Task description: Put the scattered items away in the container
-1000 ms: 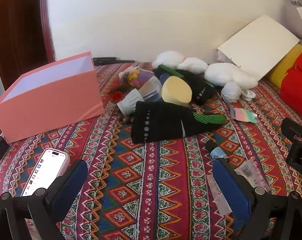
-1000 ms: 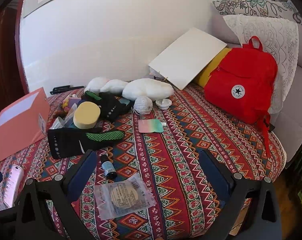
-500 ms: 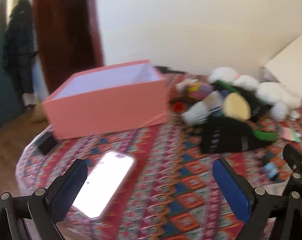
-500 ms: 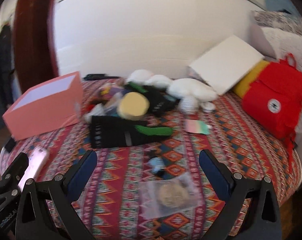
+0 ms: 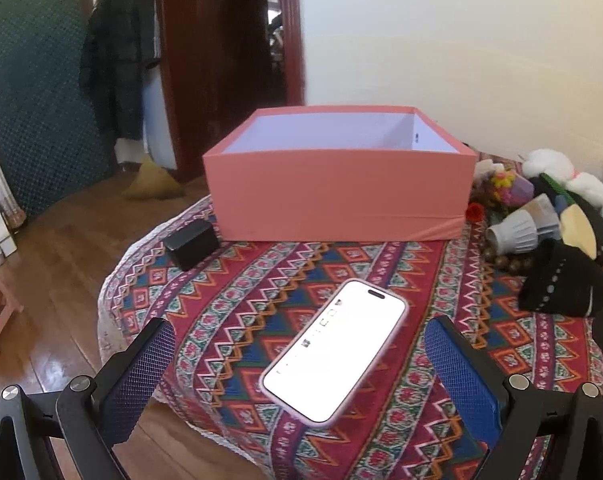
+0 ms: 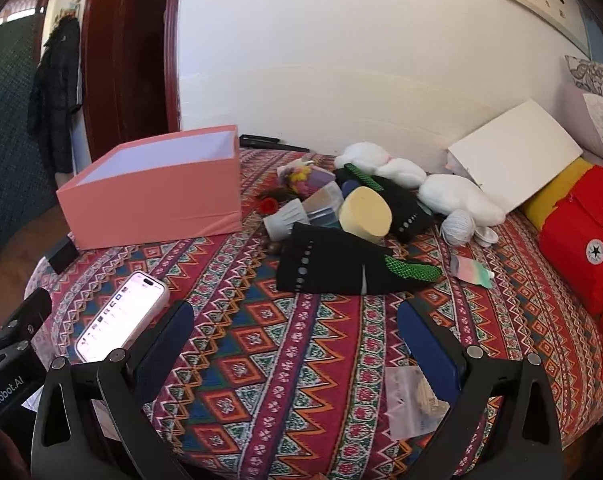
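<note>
- One open pink cardboard box (image 6: 153,184)
- One lit phone in a pink case (image 5: 335,354)
- One small black box (image 5: 191,243)
- Two black socks with green grips (image 6: 333,264)
- One yellow round sponge (image 6: 365,213)
- One red backpack (image 6: 581,252)

Support surface: bed with patterned red cover (image 6: 301,344). Directly on it: pink box (image 6: 157,192), lit phone (image 6: 123,316), small black box (image 5: 191,244), black sock (image 6: 333,264), clear packet (image 6: 413,404), red backpack (image 6: 581,248).
</note>
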Motion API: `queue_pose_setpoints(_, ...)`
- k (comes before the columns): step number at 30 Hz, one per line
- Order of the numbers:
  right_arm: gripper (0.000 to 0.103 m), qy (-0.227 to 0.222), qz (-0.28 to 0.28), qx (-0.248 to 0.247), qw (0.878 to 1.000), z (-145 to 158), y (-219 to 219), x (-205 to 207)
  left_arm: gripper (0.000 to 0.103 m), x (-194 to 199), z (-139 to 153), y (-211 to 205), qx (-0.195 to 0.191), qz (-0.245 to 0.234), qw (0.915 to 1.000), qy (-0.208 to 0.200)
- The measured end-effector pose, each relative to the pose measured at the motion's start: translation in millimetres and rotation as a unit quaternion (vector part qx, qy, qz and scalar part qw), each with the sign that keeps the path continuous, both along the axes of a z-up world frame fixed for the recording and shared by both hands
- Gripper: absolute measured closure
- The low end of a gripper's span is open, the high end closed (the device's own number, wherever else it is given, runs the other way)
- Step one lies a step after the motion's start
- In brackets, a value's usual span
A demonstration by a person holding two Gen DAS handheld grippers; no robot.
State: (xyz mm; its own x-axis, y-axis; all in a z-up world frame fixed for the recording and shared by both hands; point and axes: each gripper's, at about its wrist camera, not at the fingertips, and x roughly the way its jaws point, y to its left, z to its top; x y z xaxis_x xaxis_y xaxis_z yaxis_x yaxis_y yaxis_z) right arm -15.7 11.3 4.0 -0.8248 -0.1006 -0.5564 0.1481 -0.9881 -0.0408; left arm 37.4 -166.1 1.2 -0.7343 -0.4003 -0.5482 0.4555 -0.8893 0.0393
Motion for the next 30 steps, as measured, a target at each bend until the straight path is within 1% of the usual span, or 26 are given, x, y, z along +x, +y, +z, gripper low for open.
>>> queue_pose_setpoints(5, 0.0, -0.003, 0.002, 0.0, 1.0, 0, -3, 0, 0.0, 1, -1, -4, 0.003, -0.001, 1.0, 0.002)
queue_pose_setpoints(30, 0.0, -0.003, -0.004, -0.003, 1.0, 2, 5, 0, 0.0, 1, 2, 8, -0.005, -0.011, 0.9999, 0.002)
